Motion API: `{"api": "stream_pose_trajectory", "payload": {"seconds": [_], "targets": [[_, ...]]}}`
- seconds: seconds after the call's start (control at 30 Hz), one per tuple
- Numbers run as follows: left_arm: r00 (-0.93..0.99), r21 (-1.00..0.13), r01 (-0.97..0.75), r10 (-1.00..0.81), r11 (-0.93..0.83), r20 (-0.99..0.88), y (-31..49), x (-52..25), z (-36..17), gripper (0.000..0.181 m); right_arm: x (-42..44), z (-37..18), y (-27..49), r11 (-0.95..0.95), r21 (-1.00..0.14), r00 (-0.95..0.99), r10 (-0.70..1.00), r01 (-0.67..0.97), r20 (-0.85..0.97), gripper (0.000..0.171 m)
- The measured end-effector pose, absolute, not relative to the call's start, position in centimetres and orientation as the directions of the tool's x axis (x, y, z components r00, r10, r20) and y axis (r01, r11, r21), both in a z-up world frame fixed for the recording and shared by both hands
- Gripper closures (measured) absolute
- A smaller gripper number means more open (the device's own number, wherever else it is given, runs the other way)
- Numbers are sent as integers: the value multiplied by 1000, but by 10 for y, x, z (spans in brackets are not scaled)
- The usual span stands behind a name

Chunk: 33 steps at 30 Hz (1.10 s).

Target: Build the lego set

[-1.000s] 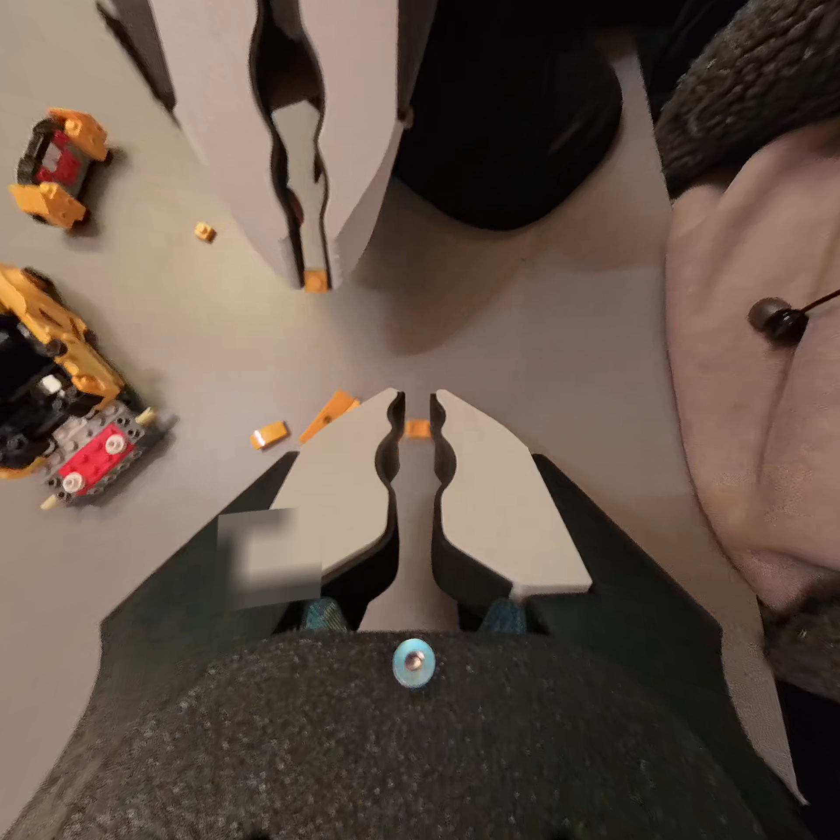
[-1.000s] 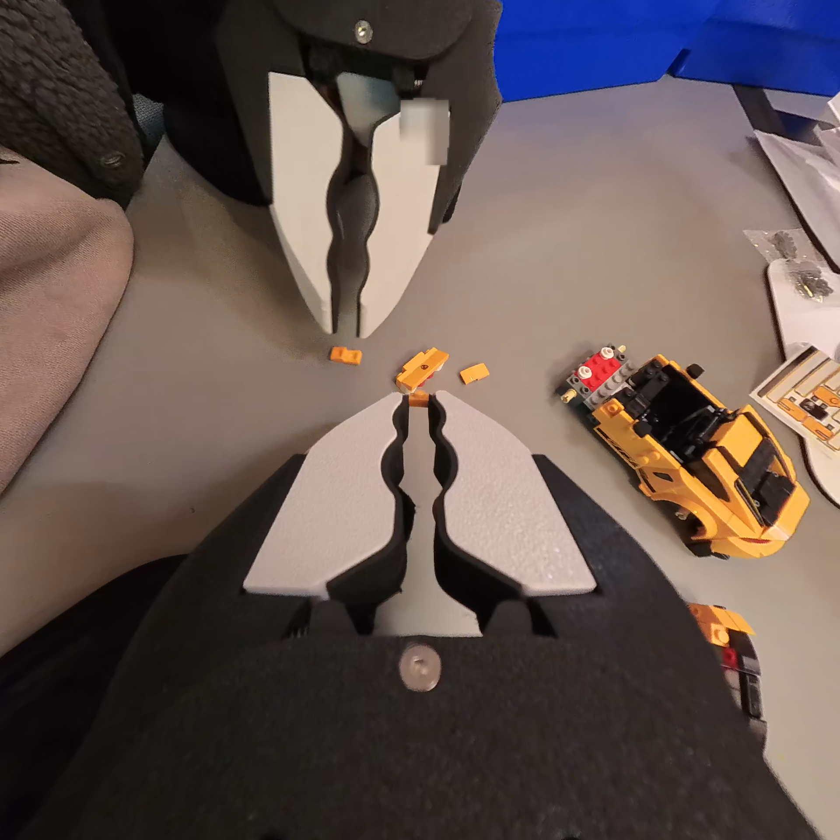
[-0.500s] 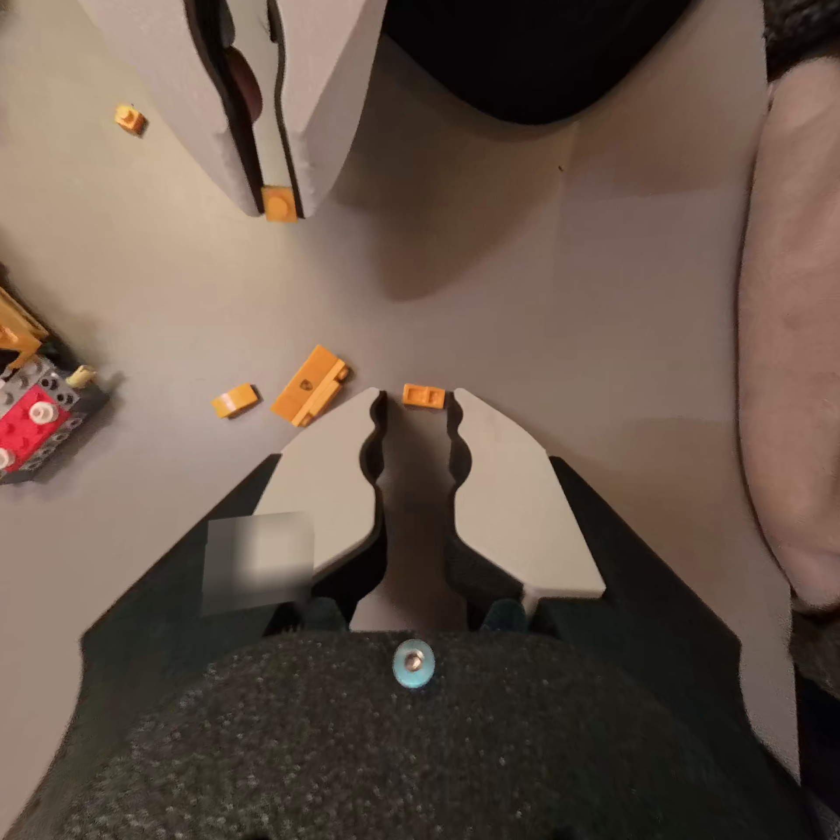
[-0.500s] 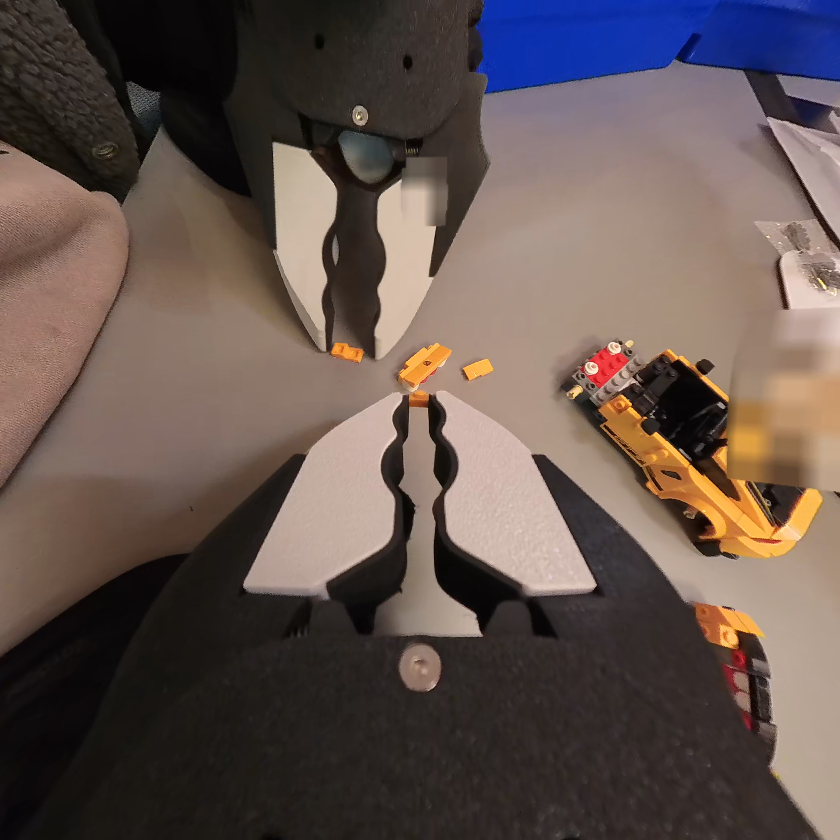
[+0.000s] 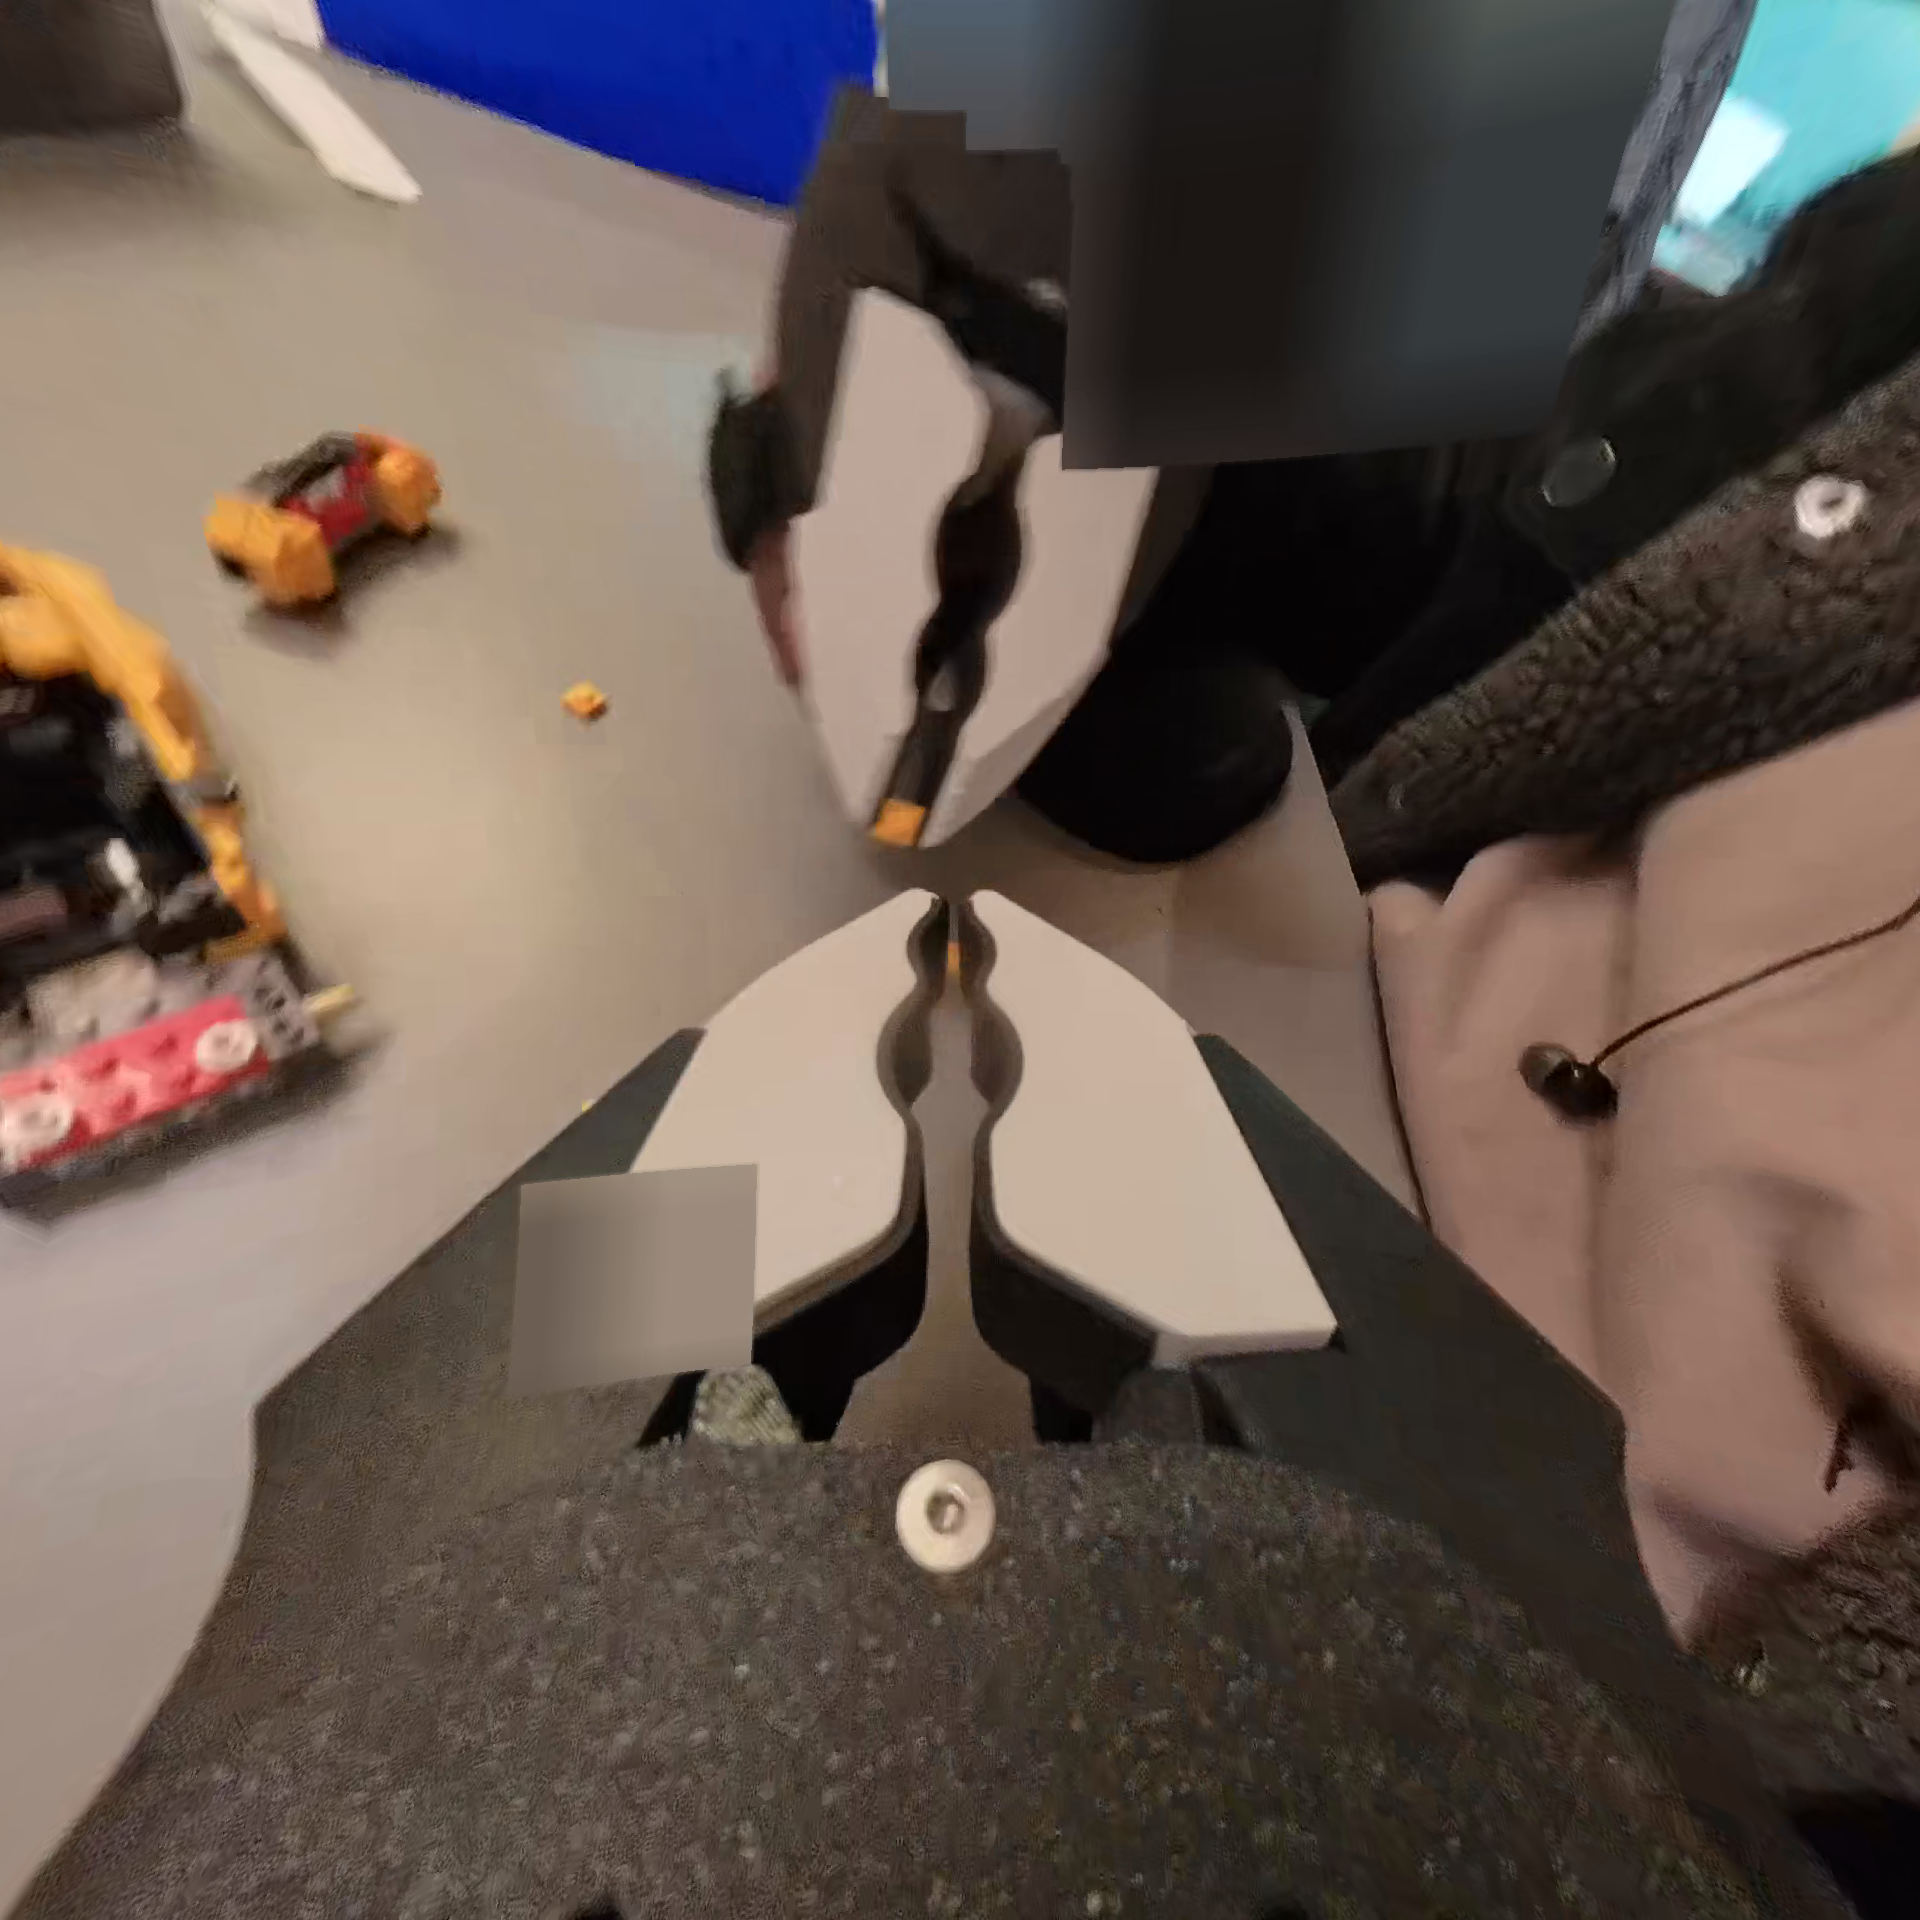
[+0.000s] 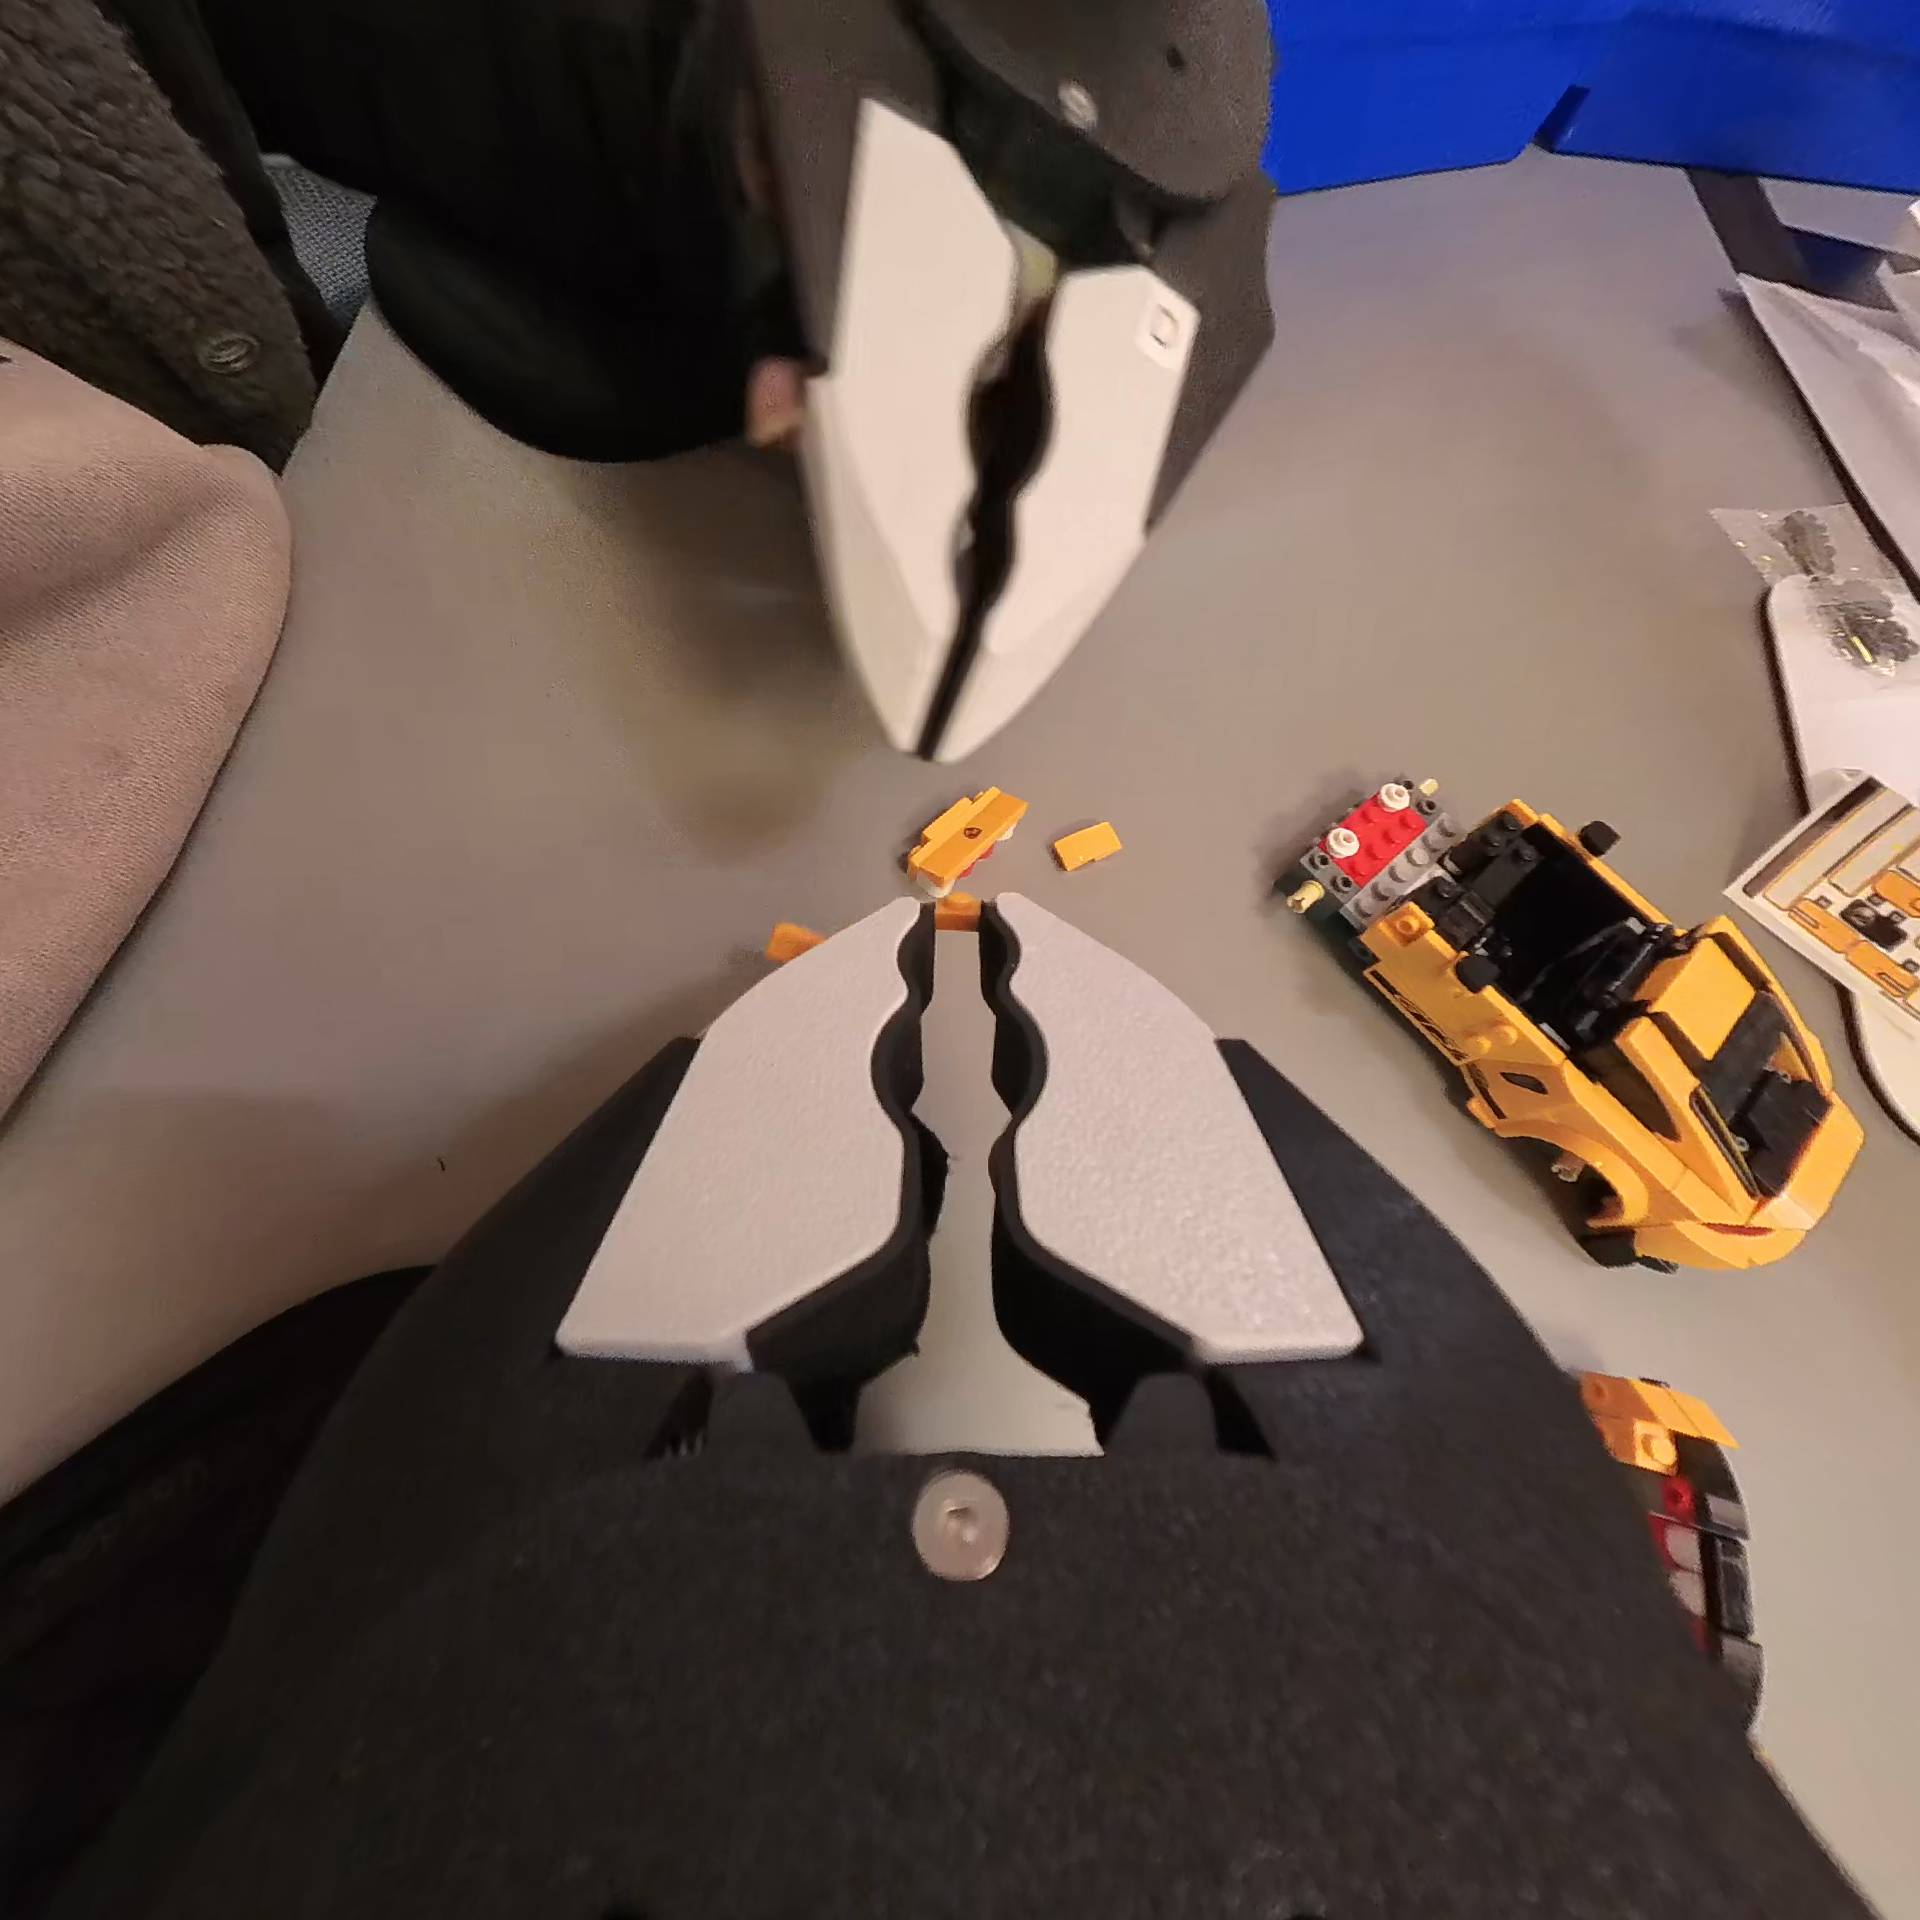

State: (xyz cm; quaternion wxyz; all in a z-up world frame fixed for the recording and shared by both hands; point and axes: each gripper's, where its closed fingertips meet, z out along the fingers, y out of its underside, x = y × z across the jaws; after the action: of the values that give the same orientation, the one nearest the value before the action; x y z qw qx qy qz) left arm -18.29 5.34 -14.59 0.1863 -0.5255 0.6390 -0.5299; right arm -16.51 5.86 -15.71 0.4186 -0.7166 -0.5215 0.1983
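My right gripper [image 6: 958,909] is shut on a small orange piece [image 6: 956,912] and holds it just above the grey table. My left gripper [image 5: 951,912] is shut and raised off the table, facing the right one tip to tip [image 6: 928,746]. A sliver of orange shows in its slit, but no piece shows at its tips in the right wrist view. A small orange plate [image 6: 795,940] lies blurred beside my right gripper's left finger. An orange sub-assembly [image 6: 966,831] and an orange tile [image 6: 1086,844] lie between the grippers. The yellow and black car [image 6: 1621,1039] stands to the right.
A small orange, red and black sub-assembly [image 5: 322,514] and a tiny orange stud piece [image 5: 585,701] lie apart on the table. A sticker sheet [image 6: 1849,914] and parts bags [image 6: 1839,613] are at the right edge. Blue bins [image 6: 1558,73] stand behind. A person's clothing [image 6: 104,675] borders the left. My left and right fingertips are right by each other. The right tips stand about 7 centimeters off the orange tile [image 6: 1086,844].
My left gripper has shut, lifted off the table and tilted up. The orange plate that lay between its tips now lies closer to my right gripper. The right gripper has stayed put, still holding its piece.
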Motion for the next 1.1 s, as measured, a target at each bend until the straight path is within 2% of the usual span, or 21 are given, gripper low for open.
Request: {"api": "stream_pose_trajectory", "payload": {"seconds": [0.07, 0.13, 0.3, 0.6, 0.77, 0.87, 0.93, 1.0, 1.1], "targets": [[-340, -857, -488, -869, -163, 359, 66, -183, -152, 181, -165, -158, 58, -105, -802, 375, 914, 589, 157, 163], [-330, -860, -494, -887, -129, 323, 70, -184, -155, 181, -163, -157, 59, -103, -796, 380, 910, 596, 166, 163], [-409, -823, -557, -899, 111, 155, 45, -185, -177, 176, -155, -153, 64, -114, -801, 410, 895, 588, 174, 163], [-515, -651, -609, -850, 454, -111, 6, -177, -205, 160, -138, -147, 70, -135, -807, 461, 868, 575, 184, 163], [-511, -577, -647, -846, 498, -156, 9, -172, -208, 170, -133, -147, 69, -141, -806, 471, 862, 575, 186, 163], [-458, -632, -679, -888, 373, -32, 12, -170, -203, 171, -130, -147, 67, -145, -810, 471, 864, 568, 176, 163], [-397, -722, -675, -899, 149, 185, 12, -165, -188, 171, -129, -150, 62, -150, -807, 456, 875, 571, 160, 163], [-366, -761, -643, -837, -88, 407, 17, -160, -167, 171, -130, -154, 58, -148, -804, 438, 886, 576, 151, 163], [-373, -716, -578, -654, -391, 658, 29, -156, -137, 171, -136, -158, 53, -134, -807, 404, 904, 576, 138, 163]]}}
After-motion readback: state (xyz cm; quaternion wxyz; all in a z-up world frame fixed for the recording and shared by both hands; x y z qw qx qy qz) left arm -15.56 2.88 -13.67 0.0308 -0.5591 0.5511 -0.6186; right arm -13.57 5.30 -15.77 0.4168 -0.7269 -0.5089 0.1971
